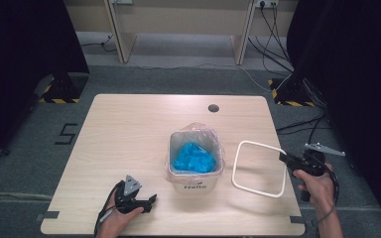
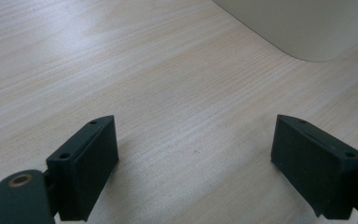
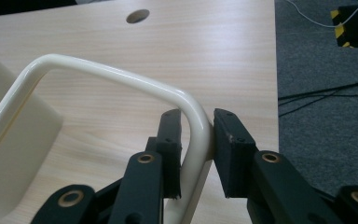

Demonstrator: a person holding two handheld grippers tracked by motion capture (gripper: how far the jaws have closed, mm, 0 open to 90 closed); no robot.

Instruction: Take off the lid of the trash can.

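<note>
So we've got a light wood table (image 1: 129, 129) with a round cable hole (image 1: 213, 108) near its far edge, sitting on grey carpet (image 1: 178, 79) with black curtains on both sides, hazard-striped stand bases (image 1: 59, 94) at the far corners and a mess of cables (image 1: 278, 44) running to a wall socket at the back right. In the middle of the table stands a small white bin (image 1: 195, 159) lined with a clear bag, blue crumpled stuff (image 1: 194, 157) inside it. Our left gripper (image 1: 152, 201) lies low near the front edge, hand (image 1: 119, 218) wrapped around it, pointing toward the bin; its jaws are spread wide with nothing but bare wood between them, and in the left gripper view the bin's rounded corner (image 2: 303, 28) sits ahead of the fingertips, off toward the far right one. Our right gripper (image 1: 283, 157) is at the table's right edge, hand (image 1: 317, 186) behind it, jaws clamped on the cream ring frame (image 1: 259, 168). In the right gripper view the frame's bar (image 3: 196, 135) runs right between the two fingers, pinched near a rounded corner, and the frame loops away ahead of them toward the bin, just beside it.
</note>
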